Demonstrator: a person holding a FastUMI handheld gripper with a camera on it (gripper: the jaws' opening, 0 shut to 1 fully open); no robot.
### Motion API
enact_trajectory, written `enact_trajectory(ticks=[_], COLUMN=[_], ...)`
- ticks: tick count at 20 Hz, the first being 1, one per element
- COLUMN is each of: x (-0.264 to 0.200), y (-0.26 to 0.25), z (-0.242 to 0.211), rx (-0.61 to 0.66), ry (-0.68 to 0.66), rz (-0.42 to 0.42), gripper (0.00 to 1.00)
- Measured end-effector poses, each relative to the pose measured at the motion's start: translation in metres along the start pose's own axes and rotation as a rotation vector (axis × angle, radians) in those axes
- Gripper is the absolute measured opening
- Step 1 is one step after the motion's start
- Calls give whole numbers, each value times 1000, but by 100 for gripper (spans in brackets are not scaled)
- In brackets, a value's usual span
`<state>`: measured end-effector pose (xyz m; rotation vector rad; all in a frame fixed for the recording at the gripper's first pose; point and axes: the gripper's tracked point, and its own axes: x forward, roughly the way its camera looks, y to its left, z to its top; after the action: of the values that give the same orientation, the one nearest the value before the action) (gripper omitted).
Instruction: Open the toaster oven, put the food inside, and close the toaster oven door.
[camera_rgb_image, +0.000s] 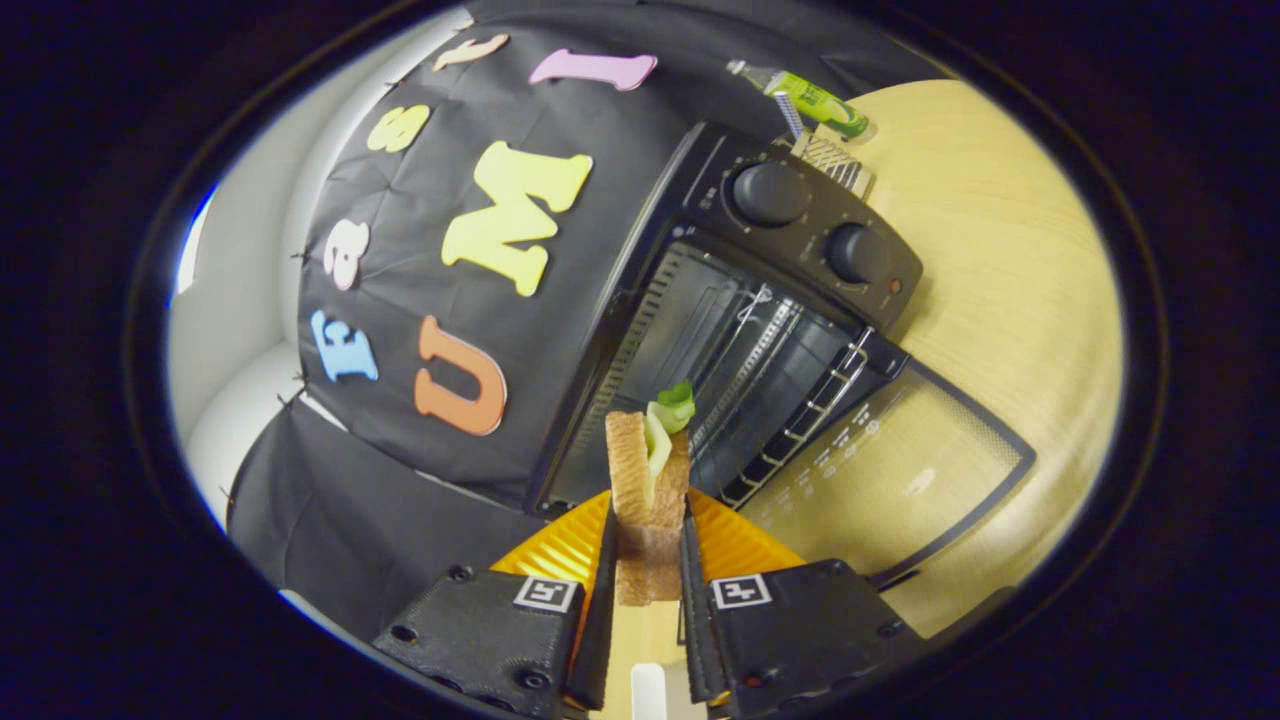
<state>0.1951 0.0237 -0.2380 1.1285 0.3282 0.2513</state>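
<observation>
The gripper (648, 520) is closed on a sandwich (648, 480), both fingers pressing its bread sides so that it stands on edge between them, with a bit of green lettuce (676, 402) poking out at the far end. Just beyond the sandwich stands the toaster oven (800, 230), seen at a strong tilt, resting on a pale wooden table (1000, 250). Its glass door (900, 470) is already dropped fully open and lies flat toward the gripper, and the wire rack (770, 360) inside the dark cavity is bare. Two knobs (770, 192) sit on the control panel beside the opening, and a green bottle (815, 98) lies on the table behind the oven. The opening step looks done, and the step in hand is carrying the food in. The next move likely calls for levelling the gripper with the opening, easing the sandwich forward over the lowered door and onto the rack, then spreading the fingers to release it and backing out without catching the door, which remains to be shut.
</observation>
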Motion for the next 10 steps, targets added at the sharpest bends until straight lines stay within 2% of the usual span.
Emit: enact_trajectory(ticks=[3,10], x=[21,75], y=[-22,-25], z=[29,47], rx=[110,178], ry=[-121,-209], rz=[-69,-119], gripper=[35,36])
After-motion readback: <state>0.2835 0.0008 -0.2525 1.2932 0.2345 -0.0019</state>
